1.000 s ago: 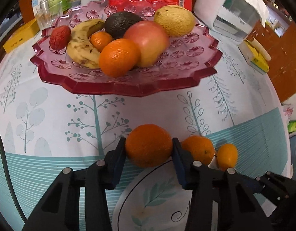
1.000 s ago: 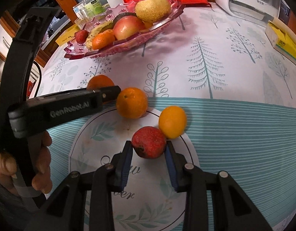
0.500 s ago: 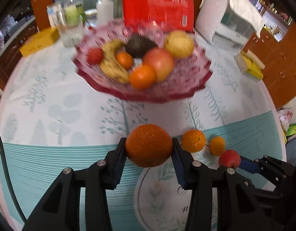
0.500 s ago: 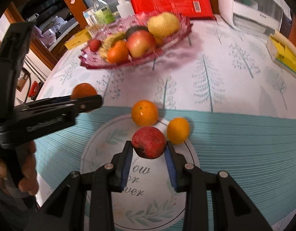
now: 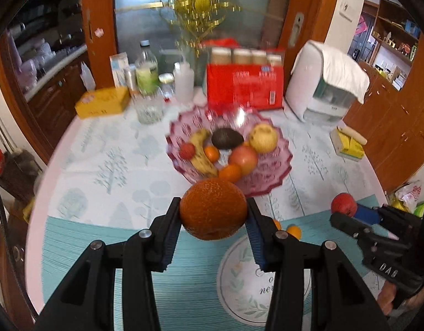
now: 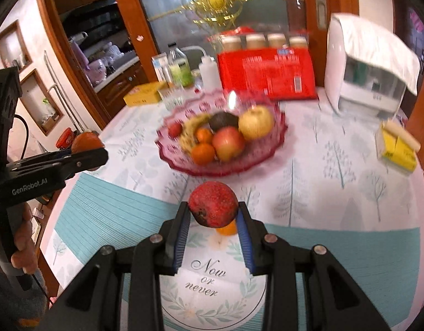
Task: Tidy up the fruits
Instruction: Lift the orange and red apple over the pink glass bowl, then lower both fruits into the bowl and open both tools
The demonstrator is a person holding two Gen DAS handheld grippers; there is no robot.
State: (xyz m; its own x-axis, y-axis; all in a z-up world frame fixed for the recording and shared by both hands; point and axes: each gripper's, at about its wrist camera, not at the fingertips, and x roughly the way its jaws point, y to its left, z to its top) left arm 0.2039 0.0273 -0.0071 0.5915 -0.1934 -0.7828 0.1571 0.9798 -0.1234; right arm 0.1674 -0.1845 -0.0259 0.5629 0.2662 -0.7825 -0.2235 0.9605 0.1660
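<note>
Fruits sit in three places. On your left, the left gripper [image 5: 213, 216] has its jaws clamped on a large orange [image 5: 213, 209], held up off the table [image 5: 107, 165]; in the right wrist view the same orange [image 6: 86, 142] shows at the far left edge, past your hand [image 6: 23, 244] on the handle. In the middle and farther off, the pink glass bowl [image 5: 272, 178] stands on the white tree-print cloth and carries a small red fruit [image 5: 187, 150], a spotted banana [image 5: 202, 155], a dark avocado [image 5: 227, 138], two small oranges, a red-yellow apple [image 5: 243, 158] and a yellow pear-like fruit [image 5: 263, 138]. Just right of your left jaws, two small oranges [image 5: 293, 231] lie on the teal striped part of the cloth at the edge of a round printed emblem [image 6: 209, 275]; one is mostly hidden behind a jaw. Further right, the right gripper [image 6: 213, 212] has its jaws closed on a speckled red fruit [image 6: 213, 204], also lifted clear of the table, with one small orange showing just below it.

Along the far side of the table, left to right: a yellow box [image 5: 103, 104], bottles and a glass, a red carton [image 5: 245, 89] and a white appliance [image 5: 322, 82] with a cloth draped over it. A yellow pack [image 5: 348, 144] lies near the right edge. Both views are somewhat blurred.
</note>
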